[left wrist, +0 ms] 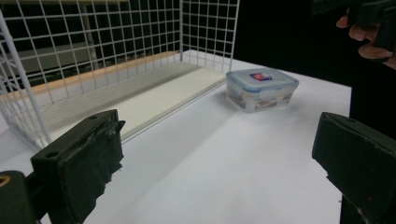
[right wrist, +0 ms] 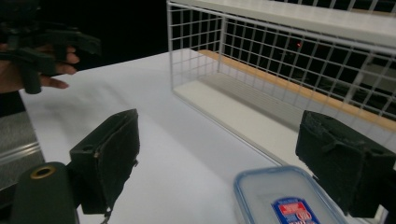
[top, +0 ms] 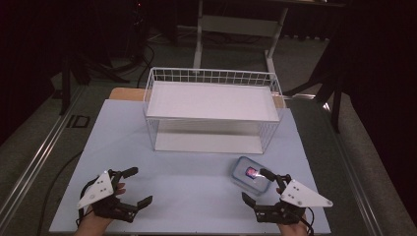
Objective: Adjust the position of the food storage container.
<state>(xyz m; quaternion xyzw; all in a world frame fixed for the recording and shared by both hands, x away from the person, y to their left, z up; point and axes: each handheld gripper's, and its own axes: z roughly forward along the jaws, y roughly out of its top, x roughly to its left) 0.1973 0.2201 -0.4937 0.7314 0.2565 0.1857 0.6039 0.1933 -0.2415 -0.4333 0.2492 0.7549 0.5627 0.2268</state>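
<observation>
Dark curtains and a grey floor are seen around a pale blue table (top: pixel 196 191). On the table, a white wire rack (top: pixel 212 110) with a flat top shelf is set near the far edge. A small box (top: pixel 251 175) with a clear lid and a red and blue sticker is placed on the table in front of the rack, toward the right side, a little apart from it.

The right gripper (top: pixel 259 187) is held just beside the box, with its jaws spread wide. One jaw tip is seen over the near edge of the box in the high view, but nothing is clamped yet. In the right gripper view the box (right wrist: pixel 285 198) is seen low down, close to the jaws. The left gripper (top: pixel 136 187) is held well apart from the box, also wide open and empty.

Nothing seems to be done so far. The box is not yet grabbed or lifted. It is judged that the box must be picked up and likely put on or in the rack.
</observation>
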